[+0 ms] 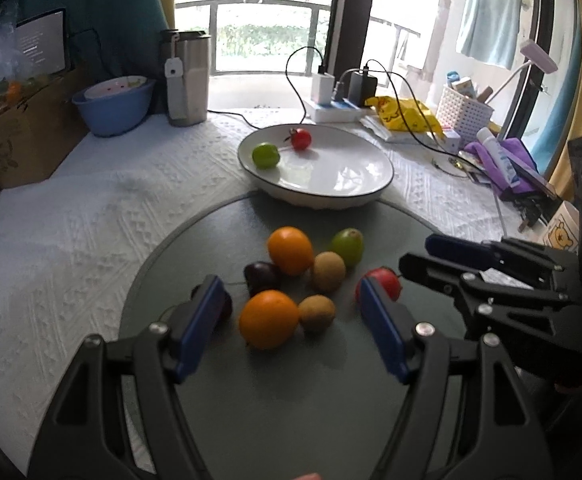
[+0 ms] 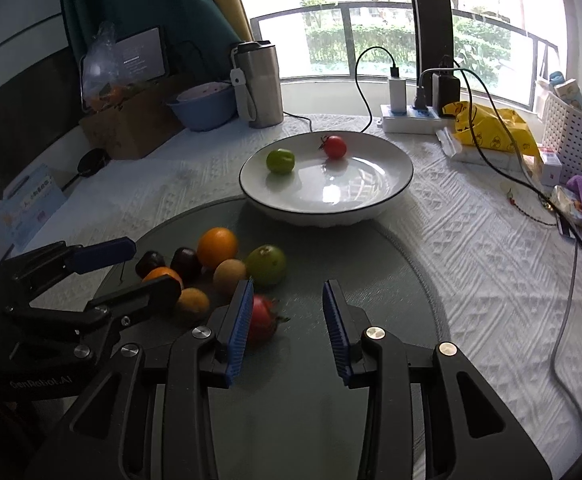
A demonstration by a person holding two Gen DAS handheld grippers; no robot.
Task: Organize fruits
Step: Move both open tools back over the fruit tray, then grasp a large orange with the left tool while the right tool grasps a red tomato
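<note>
The left tongs [image 1: 291, 320] stand wide apart over a round grey mat [image 1: 291, 408], holding nothing, with an orange [image 1: 269, 319] and a kiwi [image 1: 317, 313] lying between their blue pads. Beyond, a white bowl [image 2: 387, 196] on the desk [image 2: 471, 264] holds a green fruit [image 2: 280, 161] and a small tomato [image 2: 335, 147]. The right tongs [image 2: 287, 320] are open too and empty, the left pad just beside a red tomato [image 2: 262, 318]. Another orange [image 2: 217, 246], a second kiwi [image 2: 229, 276], a green fruit on the mat [image 2: 267, 265] and dark plums [image 2: 185, 262] cluster nearby. A metal flask [image 2: 259, 84] and power strip [image 2: 411, 120] stand behind.
</note>
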